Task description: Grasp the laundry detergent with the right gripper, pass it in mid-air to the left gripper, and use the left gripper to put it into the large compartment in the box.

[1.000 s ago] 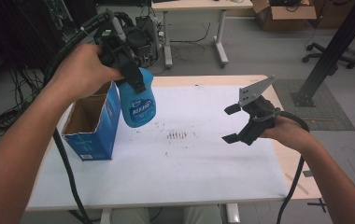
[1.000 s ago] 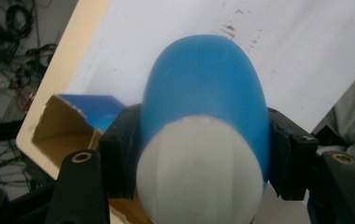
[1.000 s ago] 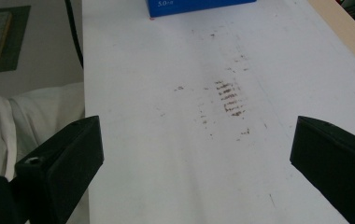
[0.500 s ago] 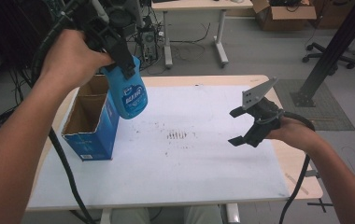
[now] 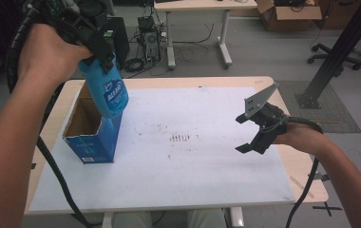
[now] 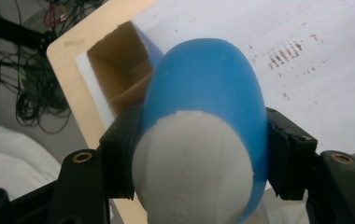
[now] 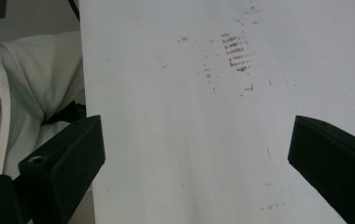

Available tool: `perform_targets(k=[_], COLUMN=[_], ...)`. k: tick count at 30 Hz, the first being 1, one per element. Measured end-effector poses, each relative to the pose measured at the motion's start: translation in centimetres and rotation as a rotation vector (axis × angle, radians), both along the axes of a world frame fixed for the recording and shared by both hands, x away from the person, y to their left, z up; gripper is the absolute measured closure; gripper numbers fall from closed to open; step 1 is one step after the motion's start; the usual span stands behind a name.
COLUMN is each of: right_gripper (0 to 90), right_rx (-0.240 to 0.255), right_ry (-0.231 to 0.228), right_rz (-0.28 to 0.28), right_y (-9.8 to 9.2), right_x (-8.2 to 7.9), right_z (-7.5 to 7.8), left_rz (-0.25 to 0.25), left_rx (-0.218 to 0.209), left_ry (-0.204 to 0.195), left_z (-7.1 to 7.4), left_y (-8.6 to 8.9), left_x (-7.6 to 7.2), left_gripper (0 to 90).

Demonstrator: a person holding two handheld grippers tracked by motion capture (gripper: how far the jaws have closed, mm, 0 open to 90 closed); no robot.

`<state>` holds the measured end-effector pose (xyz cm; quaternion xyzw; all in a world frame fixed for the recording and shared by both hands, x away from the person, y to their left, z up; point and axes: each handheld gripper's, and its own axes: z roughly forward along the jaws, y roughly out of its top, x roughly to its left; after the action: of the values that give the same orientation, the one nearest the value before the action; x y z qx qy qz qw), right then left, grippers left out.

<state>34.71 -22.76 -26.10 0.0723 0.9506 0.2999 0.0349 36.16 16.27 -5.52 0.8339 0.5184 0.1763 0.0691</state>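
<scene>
A blue bottle (image 5: 107, 90) with a white label hangs in the air, tilted, over the right edge of an open blue cardboard box (image 5: 89, 130) at the table's left. My left gripper (image 5: 95, 47) is shut on the bottle's upper part, raised high at the top left. In the left gripper view both black jaws clamp the blue bottle (image 6: 208, 107), whose pale end faces the camera, and the open box (image 6: 119, 70) lies below it. My right gripper (image 5: 247, 133) hovers open over the right side of the white table (image 5: 207, 166), with nothing between its jaws.
Brown smudge marks (image 5: 181, 138) sit at the middle of the white sheet. Behind the table are another desk (image 5: 197, 19), cables, a cardboard carton (image 5: 288, 12) and a black frame post (image 5: 340, 52). The wooden table edge (image 5: 307, 175) shows at the right.
My left hand has lifted the blue bottle up and to the left, from beside the box to above its right edge. The right gripper has stayed in place, open.
</scene>
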Motion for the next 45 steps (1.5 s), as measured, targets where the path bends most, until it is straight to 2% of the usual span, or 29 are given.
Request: perform_targets(k=[13, 22, 31, 36, 45], right_gripper=[4.2, 4.4, 5.3, 5.4, 5.4], right_rx=[-0.053, -0.071, -0.071, -0.073, -0.067], right_ry=[0.005, 0.008, 0.006, 0.009, 0.006], right_rz=[0.006, 0.012, 0.001, -0.004, -0.010], right_y=[-0.7, -1.0, -1.3, -1.4, -1.6], right_x=[-0.1, -0.1, 0.2, 0.2, 0.2], right_z=[-0.3, -0.5, -0.5, -0.5, -0.6], left_rz=[0.188, 0.288, 0.344, 0.357, 0.365], left_rx=[-0.020, -0.020, -0.021, -0.007, -0.013], left_ry=[-0.005, -0.003, -0.012, -0.013, -0.009], left_z=[0.6, 0.0, -0.7, -1.5, -3.3], left_y=[3.2, 5.0, 6.4, 7.0, 7.4], left_x=[0.3, 0.9, 1.3, 1.5, 2.1], left_gripper=[38.5, 38.5, 38.6, 38.5, 38.6])
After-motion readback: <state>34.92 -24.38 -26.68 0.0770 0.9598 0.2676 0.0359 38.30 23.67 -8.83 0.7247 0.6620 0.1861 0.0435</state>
